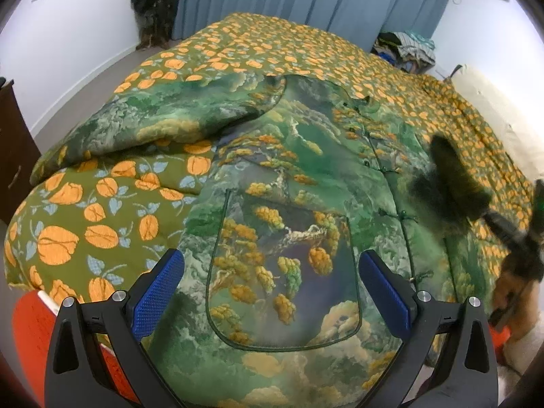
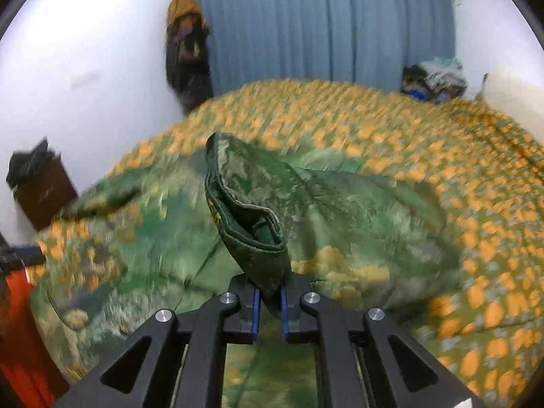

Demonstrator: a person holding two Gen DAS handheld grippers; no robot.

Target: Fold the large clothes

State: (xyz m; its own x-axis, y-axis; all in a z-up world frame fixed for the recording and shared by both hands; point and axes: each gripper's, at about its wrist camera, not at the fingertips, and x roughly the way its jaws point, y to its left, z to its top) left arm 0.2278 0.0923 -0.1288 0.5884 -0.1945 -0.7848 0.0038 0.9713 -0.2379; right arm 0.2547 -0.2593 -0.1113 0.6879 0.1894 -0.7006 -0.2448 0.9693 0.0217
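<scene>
Right claw [image 2: 270, 301] clamped on the green jacket's [image 1: 289, 204] sleeve cuff [image 2: 248, 210], left claw [image 1: 272, 292] wide open above its pocket [image 1: 282, 272], all on the bed [image 1: 85, 224].

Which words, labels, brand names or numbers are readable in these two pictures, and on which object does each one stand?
None can be read.
The green jacket shows only a landscape print.
The bedspread shows only orange fruit shapes.
The right gripper and left gripper bear no visible markings.

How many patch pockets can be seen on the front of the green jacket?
1. The patch pocket lies on the jacket front, between the open left gripper fingers. A second pocket may be hidden beyond the button line, near the blurred sleeve.
</scene>
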